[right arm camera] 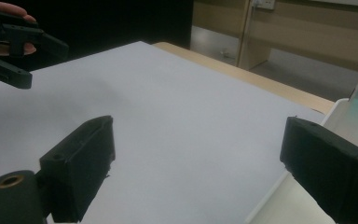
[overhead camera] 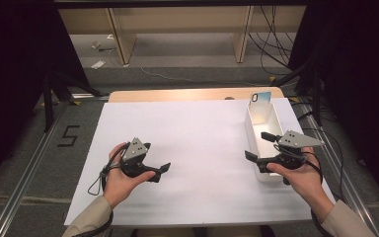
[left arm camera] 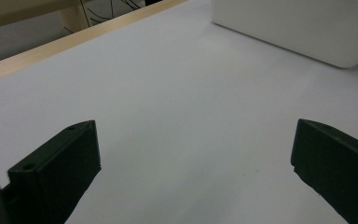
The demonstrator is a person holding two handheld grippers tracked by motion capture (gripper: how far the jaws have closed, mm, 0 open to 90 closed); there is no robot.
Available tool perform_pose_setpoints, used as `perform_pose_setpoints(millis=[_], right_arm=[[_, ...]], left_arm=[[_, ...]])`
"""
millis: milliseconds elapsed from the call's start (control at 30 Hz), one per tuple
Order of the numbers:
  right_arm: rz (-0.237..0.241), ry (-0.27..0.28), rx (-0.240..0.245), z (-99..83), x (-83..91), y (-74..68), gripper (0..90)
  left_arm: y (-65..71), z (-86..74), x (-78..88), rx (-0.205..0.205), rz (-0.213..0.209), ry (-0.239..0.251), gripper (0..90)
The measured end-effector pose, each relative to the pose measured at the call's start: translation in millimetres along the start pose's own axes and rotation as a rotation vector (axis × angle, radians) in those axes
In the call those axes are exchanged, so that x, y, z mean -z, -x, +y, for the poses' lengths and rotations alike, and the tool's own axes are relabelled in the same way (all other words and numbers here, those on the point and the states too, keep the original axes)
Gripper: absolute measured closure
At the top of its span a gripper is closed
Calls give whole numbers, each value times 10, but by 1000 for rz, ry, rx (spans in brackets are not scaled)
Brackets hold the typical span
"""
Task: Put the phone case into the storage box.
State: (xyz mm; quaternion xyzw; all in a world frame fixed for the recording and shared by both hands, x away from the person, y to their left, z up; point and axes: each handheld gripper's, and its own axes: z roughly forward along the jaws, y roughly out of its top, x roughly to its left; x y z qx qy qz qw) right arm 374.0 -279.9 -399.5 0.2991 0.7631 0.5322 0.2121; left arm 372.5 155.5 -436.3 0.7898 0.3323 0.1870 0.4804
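Phone case (overhead camera: 260, 97) stands half-hidden inside white bin (overhead camera: 254, 129).

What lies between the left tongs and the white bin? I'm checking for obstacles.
Nothing: the high view shows bare white sheet between the left tongs and the white bin.

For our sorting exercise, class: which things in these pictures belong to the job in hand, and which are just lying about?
Belonging to the job:
- long white plastic bin, beside the right gripper
- pale blue phone case with a dark camera cutout, leaning at the bin's far end
- left gripper, jaws open over the white sheet

Lying about:
- black cables on the floor
- small pale scraps on the floor
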Motion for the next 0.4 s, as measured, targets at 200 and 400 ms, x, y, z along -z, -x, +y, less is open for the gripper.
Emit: perform_pose_setpoints(millis=[200, 400], right_arm=[[11, 3, -5, 3, -11, -15, 96], [29, 26, -13, 22, -12, -13, 97]], left_arm=[[2, 2, -1, 1, -1, 0, 10], [4, 4, -3, 0, -6, -1, 23]])
